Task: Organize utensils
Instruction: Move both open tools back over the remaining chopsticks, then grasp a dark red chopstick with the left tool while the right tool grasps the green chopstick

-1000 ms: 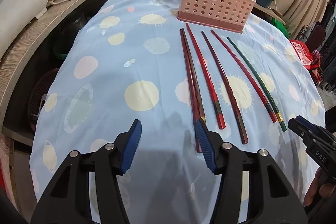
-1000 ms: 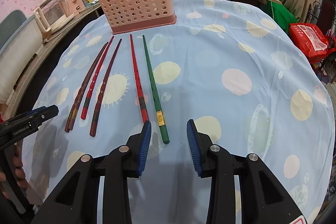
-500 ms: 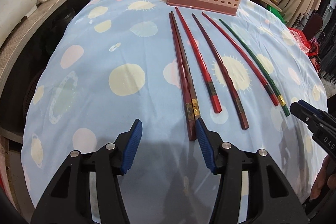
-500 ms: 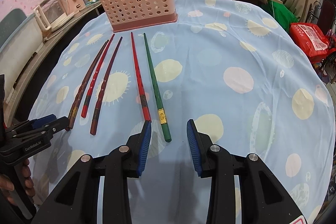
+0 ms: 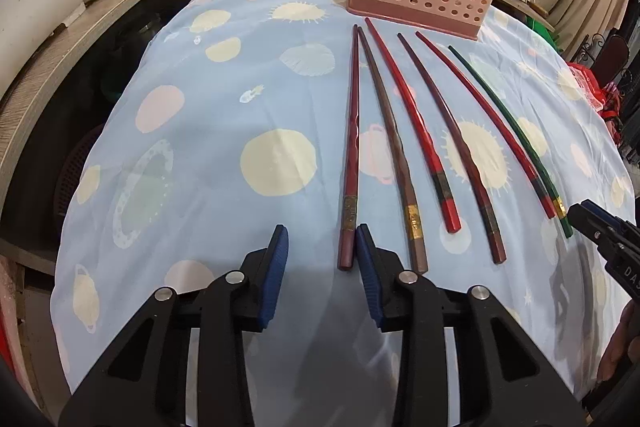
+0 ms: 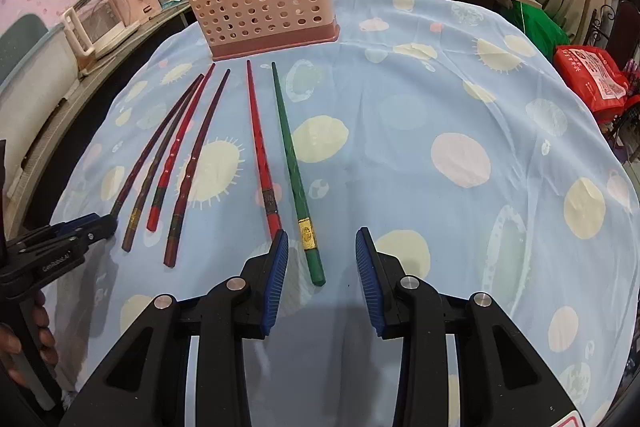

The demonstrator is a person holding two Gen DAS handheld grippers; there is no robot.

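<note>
Left gripper (image 5: 318, 259) sat low centre of its view, pitched down, jaws closing, nothing pinched between the pads. Right gripper (image 6: 322, 261) sat low centre too, jaws parted, empty. Fingers (image 6: 24, 343) of the left hand showed lower left.

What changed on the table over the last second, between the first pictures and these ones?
The left tongs narrowed and are closing, their right pad now beside the butt of the leftmost dark red chopstick, which lies between the pads, not yet gripped. The right tongs stayed open over the green chopstick, holding nothing. All six chopsticks and the pink holder stayed put on the cloth.
</note>
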